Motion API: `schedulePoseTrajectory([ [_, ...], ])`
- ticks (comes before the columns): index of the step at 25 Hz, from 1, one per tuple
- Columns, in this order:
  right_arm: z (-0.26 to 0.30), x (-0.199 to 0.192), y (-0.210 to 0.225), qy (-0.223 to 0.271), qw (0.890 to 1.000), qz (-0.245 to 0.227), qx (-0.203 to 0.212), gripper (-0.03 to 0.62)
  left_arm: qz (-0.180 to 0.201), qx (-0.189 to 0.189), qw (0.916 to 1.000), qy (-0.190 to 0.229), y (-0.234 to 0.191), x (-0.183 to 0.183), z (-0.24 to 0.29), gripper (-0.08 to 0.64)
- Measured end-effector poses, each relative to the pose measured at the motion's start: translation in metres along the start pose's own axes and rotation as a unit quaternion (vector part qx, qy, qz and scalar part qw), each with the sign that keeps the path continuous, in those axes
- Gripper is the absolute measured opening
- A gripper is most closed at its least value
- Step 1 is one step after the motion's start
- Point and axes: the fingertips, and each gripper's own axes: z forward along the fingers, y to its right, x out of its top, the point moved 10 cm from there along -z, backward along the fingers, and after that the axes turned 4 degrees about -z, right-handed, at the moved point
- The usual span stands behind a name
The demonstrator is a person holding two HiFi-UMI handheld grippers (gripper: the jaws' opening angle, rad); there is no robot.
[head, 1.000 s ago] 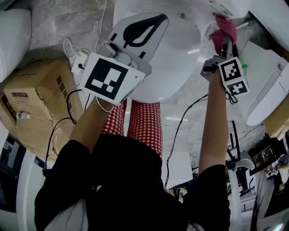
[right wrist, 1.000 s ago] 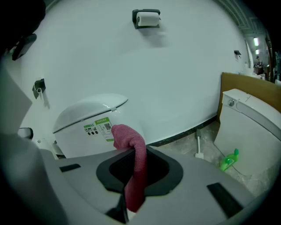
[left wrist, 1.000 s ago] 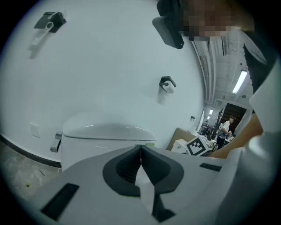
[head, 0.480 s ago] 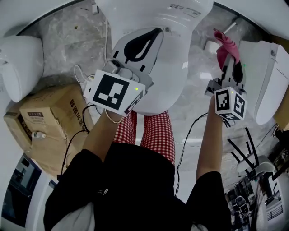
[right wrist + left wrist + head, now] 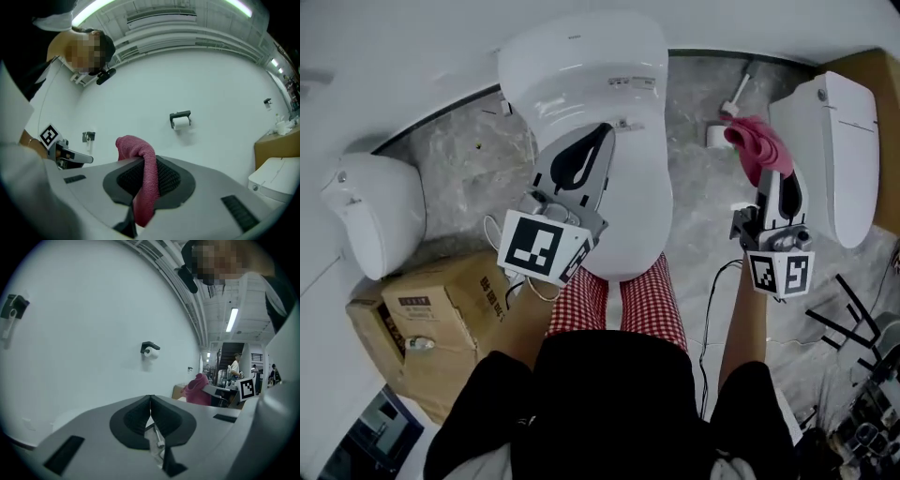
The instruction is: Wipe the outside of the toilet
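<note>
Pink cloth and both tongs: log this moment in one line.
left tongs: shut, empty | right tongs: shut on pink cloth | pink cloth: held up, right of toilet, not touching it

Right tool with pink cloth, now off the toilet.

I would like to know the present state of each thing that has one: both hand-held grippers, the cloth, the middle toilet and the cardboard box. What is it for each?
Left hand-held gripper: shut, holding nothing.
Right hand-held gripper: shut on the pink cloth.
Pink cloth: clamped and bunched, held apart from the middle toilet.
Middle toilet: lid down.
Cardboard box: closed.
</note>
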Motion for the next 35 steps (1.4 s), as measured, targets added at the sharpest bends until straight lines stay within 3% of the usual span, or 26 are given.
schedulePoseTrajectory([
  [3, -0.023, 0.027, -0.016, 0.015, 1.0, 0.005, 0.021, 0.055, 0.021, -0.015, 0.9996, 0.008, 0.009, 0.024, -0.014, 0.009],
  [9, -0.055, 0.066, -0.083, 0.009, 0.997, -0.042, 0.059, 0.055, 0.097, -0.069, 0.9926, 0.025, 0.018, 0.076, -0.042, 0.009],
  [14, -0.09, 0.119, -0.119, 0.043, 0.995, -0.051, 0.077, 0.055, 0.085, -0.064, 0.9933, 0.045, 0.022, 0.103, -0.091, 0.009],
  [19, -0.111, 0.171, -0.125, 0.091, 0.993, -0.058, 0.043, 0.055, 0.104, -0.059, 0.9903, 0.072, 0.029, 0.132, -0.129, 0.009],
  [23, -0.12, 0.203, -0.132, 0.113, 0.991, -0.047, 0.049, 0.055, 0.108, -0.061, 0.9881, 0.091, 0.037, 0.149, -0.148, 0.009],
  [28, -0.127, 0.231, -0.129, 0.149, 0.986, -0.057, 0.052, 0.055, 0.171, -0.075, 0.9753, 0.118, 0.062, 0.177, -0.159, 0.009],
  [35, -0.109, 0.223, -0.09, 0.167, 0.984, 0.025, 0.057, 0.055, 0.161, -0.04, 0.9783, 0.124, 0.074, 0.195, -0.165, 0.009],
])
